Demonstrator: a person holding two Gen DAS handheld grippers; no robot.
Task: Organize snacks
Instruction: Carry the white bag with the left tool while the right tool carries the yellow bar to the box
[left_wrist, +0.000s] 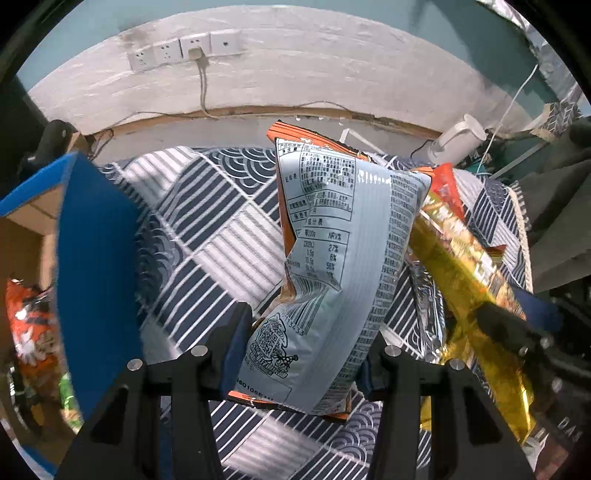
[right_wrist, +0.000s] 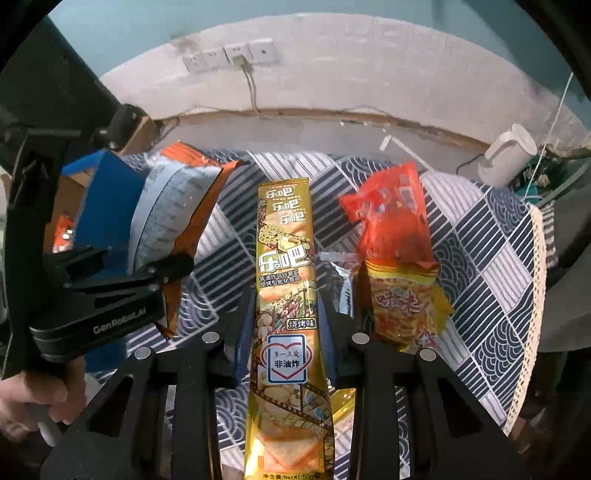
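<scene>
ok so the left hand-held gripper (left_wrist: 299, 354) is clamped on a silver-backed orange chip bag (left_wrist: 332, 266), blue pads pressing it from both sides, bag sticking up past the fingertips and lifted off the patterned cloth (left_wrist: 207, 229) covering the surface. Left of that gripper there's a blue cardboard box (left_wrist: 96, 258), open, with an orange snack bag (left_wrist: 33, 325) already down inside it

The right hand-held gripper (right_wrist: 282, 339) is squeezing a long gold cracker pack (right_wrist: 284, 280), jaws closed tight on its middle, pack running straight out ahead. Just right of this gripper, lying on the cloth, are a red-orange snack bag (right_wrist: 391, 214) and a yellow-orange noodle snack packet (right_wrist: 402, 302), overlapping each other. Farther out at the right there's a white kettle (right_wrist: 506, 158) near the wall, sockets (right_wrist: 229, 55) above
</scene>
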